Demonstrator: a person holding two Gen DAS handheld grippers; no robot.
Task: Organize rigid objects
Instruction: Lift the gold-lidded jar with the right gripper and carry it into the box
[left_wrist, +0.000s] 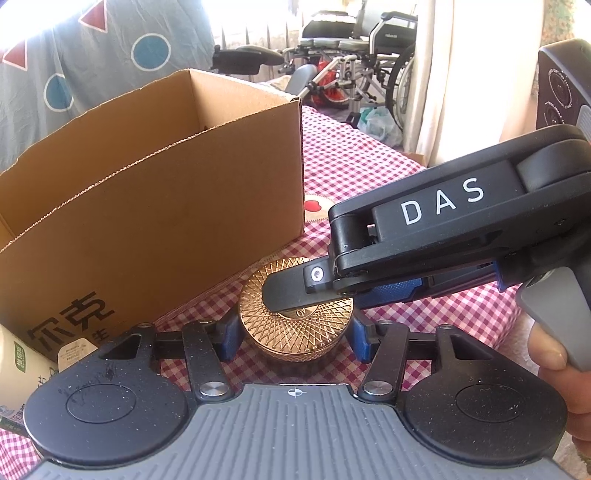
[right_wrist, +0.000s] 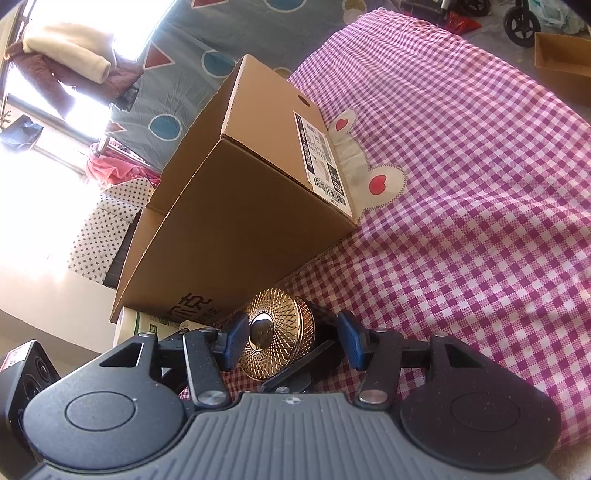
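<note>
Tilting down, both grippers, left gripper (left_wrist: 295, 338) and right gripper (right_wrist: 291, 341), straddle gold tin (left_wrist: 295, 325).

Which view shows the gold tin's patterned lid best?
The left wrist view: the gold tin sits upright between the left gripper pads, though the right gripper's finger covers part. The right wrist view shows it smaller, tilted and partly hidden.

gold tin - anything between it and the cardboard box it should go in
Nothing lies between them: the gold tin sits right beside the cardboard box on the checked cloth. Only the box's near wall must be cleared. Both grippers, left and right, are at the tin.
</note>
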